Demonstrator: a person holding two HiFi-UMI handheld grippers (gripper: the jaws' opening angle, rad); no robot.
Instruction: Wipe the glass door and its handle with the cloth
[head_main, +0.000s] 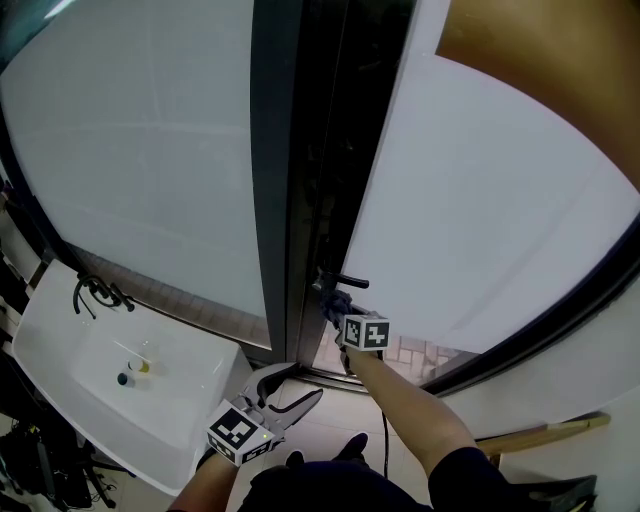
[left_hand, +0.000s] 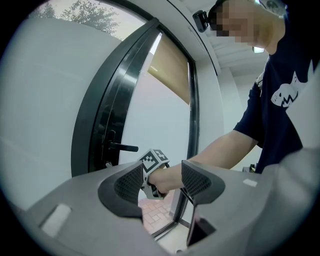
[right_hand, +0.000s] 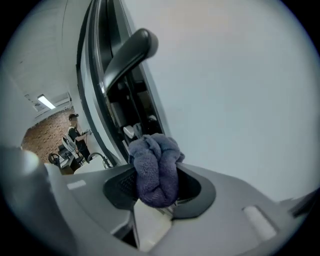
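Head view: my right tool (head_main: 334, 306) sits just under the handle (head_main: 346, 282) of the glass door (head_main: 500, 220).

Left gripper view: my left tool (left_hand: 162, 174) is spread and empty, well away from the handle.

Right gripper view: the jaws pinch the cloth (right_hand: 155, 170) below the handle. I judge the handle wipe is in hand; next I would lift the cloth onto it.

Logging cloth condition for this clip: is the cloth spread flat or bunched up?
Bunched. The cloth sits as a wadded lump in the jaws of the right gripper, below the door handle.
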